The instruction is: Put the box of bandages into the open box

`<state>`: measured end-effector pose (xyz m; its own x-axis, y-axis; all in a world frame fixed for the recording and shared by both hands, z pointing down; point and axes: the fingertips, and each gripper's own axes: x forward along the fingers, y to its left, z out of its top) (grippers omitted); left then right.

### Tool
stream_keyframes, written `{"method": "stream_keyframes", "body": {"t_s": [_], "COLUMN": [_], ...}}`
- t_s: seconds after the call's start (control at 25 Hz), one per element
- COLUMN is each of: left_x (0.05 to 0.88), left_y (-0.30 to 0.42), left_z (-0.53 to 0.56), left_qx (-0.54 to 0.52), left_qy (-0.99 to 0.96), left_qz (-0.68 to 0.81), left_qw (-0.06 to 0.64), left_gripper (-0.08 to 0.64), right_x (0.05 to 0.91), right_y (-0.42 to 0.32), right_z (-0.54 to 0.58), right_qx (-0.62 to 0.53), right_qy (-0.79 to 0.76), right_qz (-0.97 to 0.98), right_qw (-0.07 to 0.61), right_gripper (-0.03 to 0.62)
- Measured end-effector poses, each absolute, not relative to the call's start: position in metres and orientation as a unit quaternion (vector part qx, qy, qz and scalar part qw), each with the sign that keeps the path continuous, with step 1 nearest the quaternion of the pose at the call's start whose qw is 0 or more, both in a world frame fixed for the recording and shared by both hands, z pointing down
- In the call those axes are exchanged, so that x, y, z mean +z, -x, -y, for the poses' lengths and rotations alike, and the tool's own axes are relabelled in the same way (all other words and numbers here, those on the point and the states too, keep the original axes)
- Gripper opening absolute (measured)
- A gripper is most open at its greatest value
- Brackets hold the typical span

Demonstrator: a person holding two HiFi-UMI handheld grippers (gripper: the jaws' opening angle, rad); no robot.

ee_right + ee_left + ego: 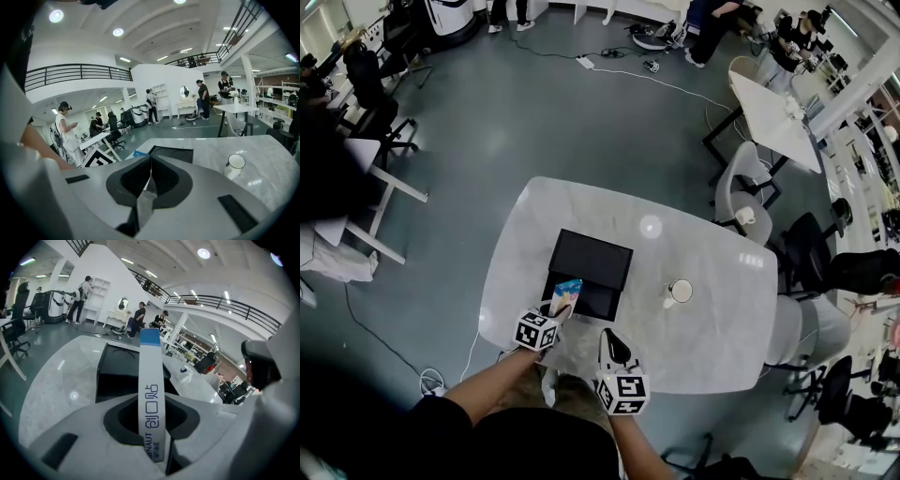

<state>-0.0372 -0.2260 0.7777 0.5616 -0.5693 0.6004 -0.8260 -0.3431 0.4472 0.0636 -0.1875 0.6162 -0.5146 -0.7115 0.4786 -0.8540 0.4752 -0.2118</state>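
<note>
The box of bandages (566, 295) is a narrow white box with a blue end. My left gripper (561, 307) is shut on it and holds it upright over the near left edge of the open black box (589, 255). In the left gripper view the bandage box (151, 380) stands edge-on between the jaws, with the black box (112, 378) just beyond it. My right gripper (614, 345) hovers above the table's near edge, jaws shut and empty. From the right gripper (150, 158) I see the black box (172, 153) ahead.
A white cup (680, 292) stands on the marble table (694, 244), right of the black box, and shows as the cup (234, 164) in the right gripper view. White chairs (748, 192) stand along the table's right side. People and desks are far off.
</note>
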Motion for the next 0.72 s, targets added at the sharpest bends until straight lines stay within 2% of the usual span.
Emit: {"method": "stream_keyframes", "body": {"t_s": [0.72], "left_x": [0.805], "left_y": [0.047], "left_z": [0.255], "left_qx": [0.298], "left_qy": [-0.859], "left_qz": [0.298], "left_qw": [0.292], "left_gripper": [0.089], "right_x": [0.619], "right_y": [-0.039], "right_z": [0.222], "right_qx": [0.237], "right_qy": [-0.531], "right_qz": [0.798], "right_qw": [0.161], "right_gripper": [0.012]}}
